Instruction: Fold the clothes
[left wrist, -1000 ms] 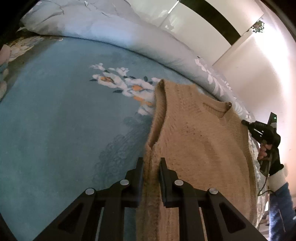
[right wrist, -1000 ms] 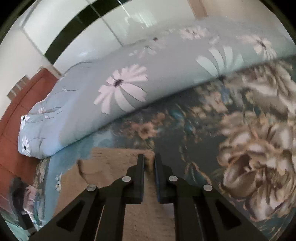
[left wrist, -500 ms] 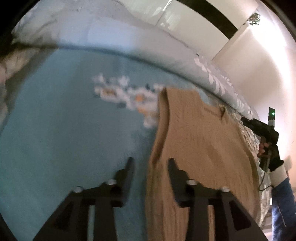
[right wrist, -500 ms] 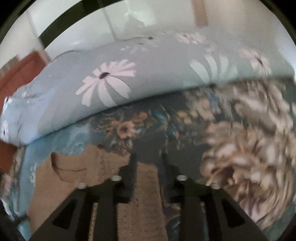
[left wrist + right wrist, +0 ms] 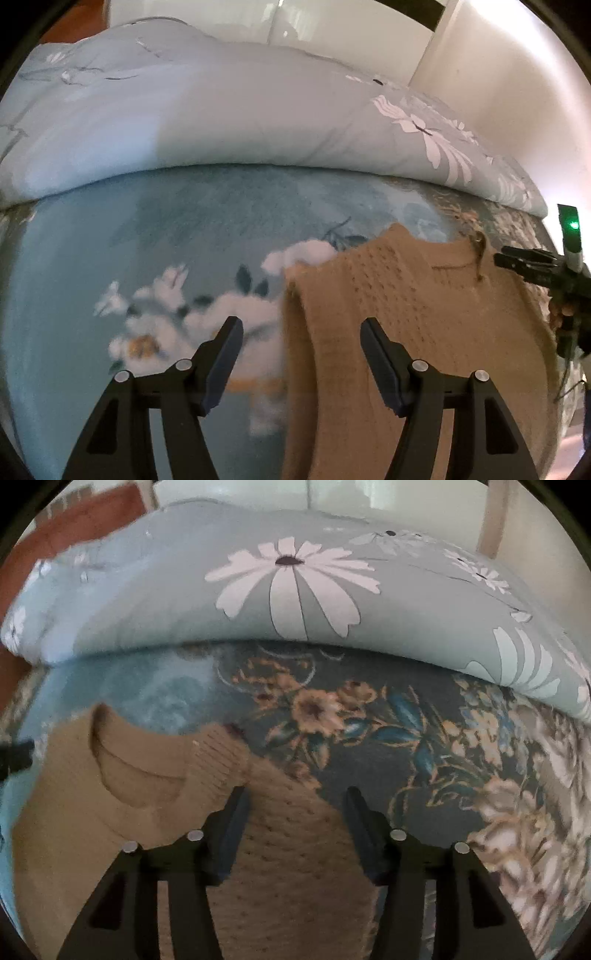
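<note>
A tan knitted sweater (image 5: pixel 417 325) lies flat on the blue floral bedspread (image 5: pixel 155 251), neck toward the duvet. My left gripper (image 5: pixel 301 326) is open above the sweater's folded left edge, holding nothing. In the right wrist view the sweater (image 5: pixel 288 867) shows its neckline (image 5: pixel 136 760) and ribbed shoulder, and my right gripper (image 5: pixel 295 794) is open over its right shoulder, holding nothing. The right gripper (image 5: pixel 517 260) also appears at the right edge of the left wrist view, with a hand behind it.
A rolled pale blue duvet (image 5: pixel 221 122) with white daisies runs across the back of the bed, also seen as the duvet (image 5: pixel 295 602) in the right wrist view. Dark floral bedspread (image 5: pixel 424 738) lies right of the sweater. White wardrobe doors (image 5: pixel 280 22) stand behind.
Both grippers were shut on the sweater's edges a second ago; both have opened, let go and tilted up toward the duvet. The sweater now lies flat.
</note>
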{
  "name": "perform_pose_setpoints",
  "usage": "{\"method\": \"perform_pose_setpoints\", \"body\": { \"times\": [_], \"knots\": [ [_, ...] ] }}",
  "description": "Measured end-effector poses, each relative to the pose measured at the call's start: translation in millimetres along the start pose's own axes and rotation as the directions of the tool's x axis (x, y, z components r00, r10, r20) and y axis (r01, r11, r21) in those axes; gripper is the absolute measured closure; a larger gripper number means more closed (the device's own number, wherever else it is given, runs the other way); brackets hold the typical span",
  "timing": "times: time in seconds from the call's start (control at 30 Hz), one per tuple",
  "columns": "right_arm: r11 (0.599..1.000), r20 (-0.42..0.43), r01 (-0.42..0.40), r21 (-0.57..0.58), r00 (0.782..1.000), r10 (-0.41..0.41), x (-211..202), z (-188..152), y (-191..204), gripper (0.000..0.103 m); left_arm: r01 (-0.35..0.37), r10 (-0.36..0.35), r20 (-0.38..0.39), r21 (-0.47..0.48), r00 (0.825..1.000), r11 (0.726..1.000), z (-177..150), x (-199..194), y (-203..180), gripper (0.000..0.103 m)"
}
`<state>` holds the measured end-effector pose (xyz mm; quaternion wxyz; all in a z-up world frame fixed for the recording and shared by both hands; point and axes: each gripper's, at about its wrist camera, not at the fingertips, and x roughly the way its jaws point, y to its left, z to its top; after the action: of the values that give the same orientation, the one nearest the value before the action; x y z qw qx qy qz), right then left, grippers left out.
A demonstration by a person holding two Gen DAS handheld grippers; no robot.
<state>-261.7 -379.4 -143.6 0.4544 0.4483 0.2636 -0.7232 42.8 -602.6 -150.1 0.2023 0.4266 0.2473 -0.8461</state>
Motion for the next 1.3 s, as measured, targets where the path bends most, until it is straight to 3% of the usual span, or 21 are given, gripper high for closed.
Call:
{"method": "perform_pose_setpoints", "body": {
  "times": [0.23,0.37,0.47,0.53,0.63,0.7,0.77,0.83,1.0,1.3],
  "knots": [
    [0.999,-0.002,-0.046,-0.007,0.999,0.046,13,-4,-9,0.039,-0.027,0.032,-0.041,0.114,0.999,0.993,13,28,-13,0.033],
    [0.999,0.003,-0.046,-0.009,0.999,0.046,14,-6,-9,0.039,-0.001,0.005,-0.043,0.094,0.999,0.996,10,31,-9,0.037],
    [1.000,-0.005,-0.031,-0.001,1.000,0.031,14,-5,-7,0.039,-0.004,0.008,-0.045,0.076,0.999,0.997,6,29,-8,0.055],
    [1.000,-0.011,-0.019,0.006,1.000,0.019,13,-5,-5,0.042,0.000,0.002,-0.027,0.086,1.000,0.996,5,19,-13,0.073],
    [1.000,-0.017,-0.015,-0.001,1.000,0.014,10,-6,2,0.058,0.008,-0.008,0.002,0.105,1.000,0.994,3,3,-21,0.093],
    [1.000,-0.025,-0.003,-0.020,1.000,0.002,7,-6,11,0.079,0.013,-0.016,0.022,0.117,1.000,0.993,2,-7,-26,0.093],
    [1.000,-0.012,0.011,-0.022,1.000,-0.011,-1,-8,16,0.086,0.017,-0.023,0.041,0.130,0.999,0.991,1,-18,-32,0.094],
    [0.999,0.002,0.025,-0.021,1.000,-0.025,-10,-9,22,0.088,0.022,-0.031,0.060,0.143,0.998,0.990,0,-29,-37,0.094],
    [0.999,0.138,-0.037,0.021,0.990,0.034,-65,-20,22,0.088,0.035,-0.056,0.114,0.175,0.992,0.984,-7,-61,-50,0.094],
    [0.992,0.324,-0.110,-0.063,0.938,0.125,-178,-82,48,0.088,0.065,-0.126,0.247,0.240,0.961,0.969,-66,-161,-67,0.094]
  ]
}}
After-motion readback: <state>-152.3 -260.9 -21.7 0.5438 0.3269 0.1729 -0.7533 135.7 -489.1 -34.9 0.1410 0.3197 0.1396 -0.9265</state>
